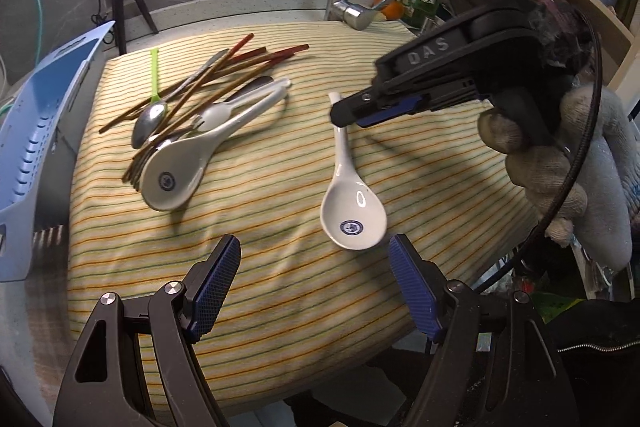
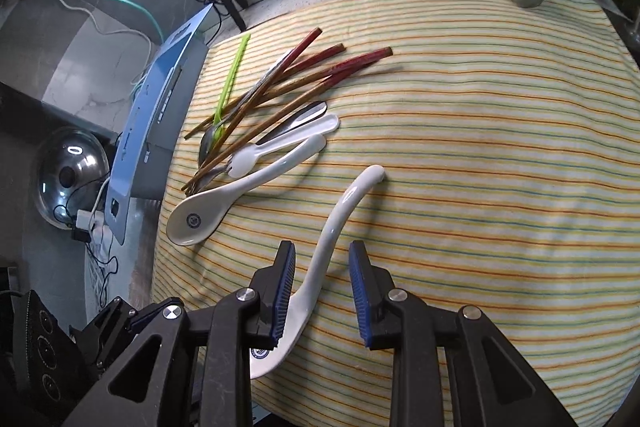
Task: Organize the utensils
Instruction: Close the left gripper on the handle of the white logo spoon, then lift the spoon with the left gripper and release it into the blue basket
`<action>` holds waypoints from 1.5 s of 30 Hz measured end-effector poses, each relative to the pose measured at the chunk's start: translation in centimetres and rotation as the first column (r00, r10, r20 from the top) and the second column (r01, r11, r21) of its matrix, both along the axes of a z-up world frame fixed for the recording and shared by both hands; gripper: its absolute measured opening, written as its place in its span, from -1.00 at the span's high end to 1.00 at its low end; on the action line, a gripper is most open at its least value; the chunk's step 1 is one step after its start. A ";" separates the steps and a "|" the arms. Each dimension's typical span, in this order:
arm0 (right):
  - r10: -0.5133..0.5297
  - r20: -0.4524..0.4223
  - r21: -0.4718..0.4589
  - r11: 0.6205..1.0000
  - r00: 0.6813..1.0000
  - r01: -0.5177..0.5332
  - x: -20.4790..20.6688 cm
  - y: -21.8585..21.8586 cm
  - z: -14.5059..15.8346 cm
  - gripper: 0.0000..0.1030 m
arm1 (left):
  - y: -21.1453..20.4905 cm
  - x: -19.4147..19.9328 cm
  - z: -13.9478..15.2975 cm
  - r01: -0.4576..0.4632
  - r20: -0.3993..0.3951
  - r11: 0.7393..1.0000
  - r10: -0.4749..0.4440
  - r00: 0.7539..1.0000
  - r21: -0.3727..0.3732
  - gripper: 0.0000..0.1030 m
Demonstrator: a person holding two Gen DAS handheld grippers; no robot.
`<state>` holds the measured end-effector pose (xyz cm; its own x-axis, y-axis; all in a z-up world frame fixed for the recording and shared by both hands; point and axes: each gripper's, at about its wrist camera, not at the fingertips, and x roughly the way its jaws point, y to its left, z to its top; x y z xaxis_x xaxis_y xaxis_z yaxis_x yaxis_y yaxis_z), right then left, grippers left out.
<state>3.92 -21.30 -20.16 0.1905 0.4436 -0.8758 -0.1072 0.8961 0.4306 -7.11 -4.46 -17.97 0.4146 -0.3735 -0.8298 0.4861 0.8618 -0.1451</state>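
Sorting has barely begun: chopsticks, metal spoons and white ceramic spoon (image 1: 176, 167) lie heaped beside the blue slotted basket (image 1: 36, 131). Right gripper (image 2: 322, 291) jaws open astride the lone white ceramic spoon (image 2: 340, 223); left gripper (image 1: 314, 291) open, empty.

Utensil count on the striped cloth (image 1: 280, 287):
- White soup spoons: two, one lying apart (image 1: 352, 211), one in the pile (image 1: 180, 171).
- Chopsticks (image 2: 304, 75): number uncertain.
- Metal spoon (image 1: 150, 121): one.
- Green plastic stick (image 2: 232, 79): one.
- Small white fork (image 2: 256, 155): one.

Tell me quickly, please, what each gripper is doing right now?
Left gripper: open, holding nothing.
Right gripper: open, straddling the lone white spoon handle, not gripping.
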 end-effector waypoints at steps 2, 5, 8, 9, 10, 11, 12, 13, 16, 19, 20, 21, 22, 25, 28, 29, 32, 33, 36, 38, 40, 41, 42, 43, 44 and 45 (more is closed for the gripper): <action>0.009 -0.010 0.005 1.000 1.000 -0.009 0.3 0.2 -0.4 0.49 | -0.5 0.1 -0.3 0.000 -0.004 1.000 0.000 1.000 0.000 -0.48; 0.009 -0.028 0.025 1.000 1.000 -0.008 0.7 0.3 -0.8 0.49 | -1.1 0.3 -0.7 0.000 -0.008 1.000 0.000 1.000 -0.009 -0.47; 0.022 -0.028 0.022 1.000 0.999 -0.022 0.8 0.5 -1.0 0.49 | -1.4 0.9 -1.2 -0.006 -0.035 1.000 0.005 0.999 -0.026 -0.31; 0.026 -0.029 0.021 0.999 0.999 -0.025 0.9 0.6 -1.2 0.49 | -1.5 1.2 -1.4 -0.012 -0.048 0.999 0.010 0.999 -0.034 -0.24; 0.028 -0.031 0.022 0.999 0.999 -0.027 0.9 0.6 -1.3 0.49 | -1.5 1.4 -1.7 -0.018 -0.058 0.999 0.016 0.998 -0.038 -0.21; 0.029 -0.035 0.025 0.999 0.999 -0.029 1.0 0.7 -1.4 0.49 | -1.5 1.6 -1.9 -0.025 -0.070 0.999 0.022 0.997 -0.045 -0.20; 0.031 -0.038 0.030 0.999 0.999 -0.029 1.1 0.7 -1.5 0.49 | -1.5 1.9 -2.1 -0.032 -0.085 0.998 0.027 0.996 -0.057 -0.18; 0.035 -0.038 0.032 0.999 0.999 -0.033 1.2 0.8 -1.5 0.49 | -1.6 2.0 -2.2 -0.037 -0.093 0.997 0.031 0.995 -0.063 -0.14; 0.052 -0.031 0.021 0.998 0.998 -0.051 1.4 1.1 -1.6 0.49 | -1.9 2.3 -2.3 -0.044 -0.095 0.997 0.038 0.995 -0.061 0.00; 0.064 -0.028 0.017 0.998 0.998 -0.063 1.5 1.5 -1.6 0.50 | -2.1 2.4 -2.3 -0.045 -0.089 0.998 0.040 0.995 -0.050 0.20; 0.065 -0.028 0.017 0.998 0.997 -0.065 1.6 1.5 -1.6 0.52 | -2.0 2.4 -2.3 -0.046 -0.089 0.998 0.041 0.995 -0.050 0.25; 0.066 -0.030 0.018 0.998 0.997 -0.066 1.6 1.6 -1.6 0.59 | -1.9 2.5 -2.3 -0.045 -0.088 0.998 0.040 0.995 -0.052 0.26; 0.067 -0.034 0.021 0.998 0.997 -0.066 1.6 1.6 -1.7 0.68 | -1.9 2.5 -2.3 -0.045 -0.087 0.998 0.040 0.995 -0.054 0.27; 0.067 -0.037 0.029 0.997 0.997 -0.066 1.6 1.6 -1.9 0.78 | -1.9 2.5 -2.4 -0.040 -0.077 0.998 0.036 0.996 -0.049 0.28; 0.063 -0.033 0.033 0.998 0.997 -0.062 1.6 1.6 -1.8 0.78 | -2.0 2.4 -2.4 -0.031 -0.061 0.999 0.029 0.998 -0.032 0.28; 0.061 -0.031 0.035 0.998 0.998 -0.060 1.6 1.6 -1.8 0.78 | -2.0 2.3 -2.3 -0.028 -0.053 0.999 0.026 0.998 -0.026 0.28; 0.054 -0.022 0.048 0.997 0.998 -0.053 1.5 1.6 -1.3 0.79 | -1.9 2.3 -2.0 -0.023 -0.046 0.999 0.022 0.999 -0.024 0.29; 0.051 -0.020 0.054 0.997 0.998 -0.050 1.6 1.7 -1.0 0.80 | -1.8 2.3 -1.9 -0.024 -0.041 0.999 0.023 0.999 -0.025 0.29; 0.048 -0.005 0.074 0.996 0.999 -0.047 1.8 1.9 0.0 0.82 | -1.4 2.5 -1.2 -0.026 -0.023 0.999 0.026 0.999 -0.025 0.29; 0.052 0.011 0.085 0.995 0.999 -0.053 2.1 2.5 1.0 0.83 | -0.9 2.7 -0.8 -0.030 -0.013 0.999 0.030 0.999 -0.026 0.29; 0.063 0.029 0.094 0.993 0.998 -0.065 2.3 3.2 2.0 0.84 | -0.1 3.0 -0.2 -0.038 -0.001 0.999 0.038 0.999 -0.028 0.29; 0.069 0.040 0.102 0.992 0.997 -0.072 2.5 3.8 2.5 0.85 | 0.3 3.2 0.1 -0.041 0.005 0.999 0.041 0.999 -0.026 0.29; 0.072 0.050 0.106 0.991 0.996 -0.077 2.7 4.3 3.0 0.85 | 0.9 3.4 0.5 -0.045 0.016 0.999 0.045 0.999 -0.025 0.29; 0.075 0.061 0.111 0.990 0.995 -0.082 2.8 5.0 3.5 0.85 | 1.3 3.6 0.9 -0.048 0.024 0.999 0.048 0.999 -0.023 0.29; 0.078 0.071 0.118 0.989 0.994 -0.086 3.1 5.7 4.0 0.85 | 2.0 3.8 1.3 -0.051 0.034 0.998 0.052 0.998 -0.020 0.29; 0.080 0.079 0.126 0.988 0.994 -0.090 3.4 6.3 4.4 0.85 | 2.8 4.1 1.7 -0.056 0.047 0.998 0.056 0.997 -0.015 0.29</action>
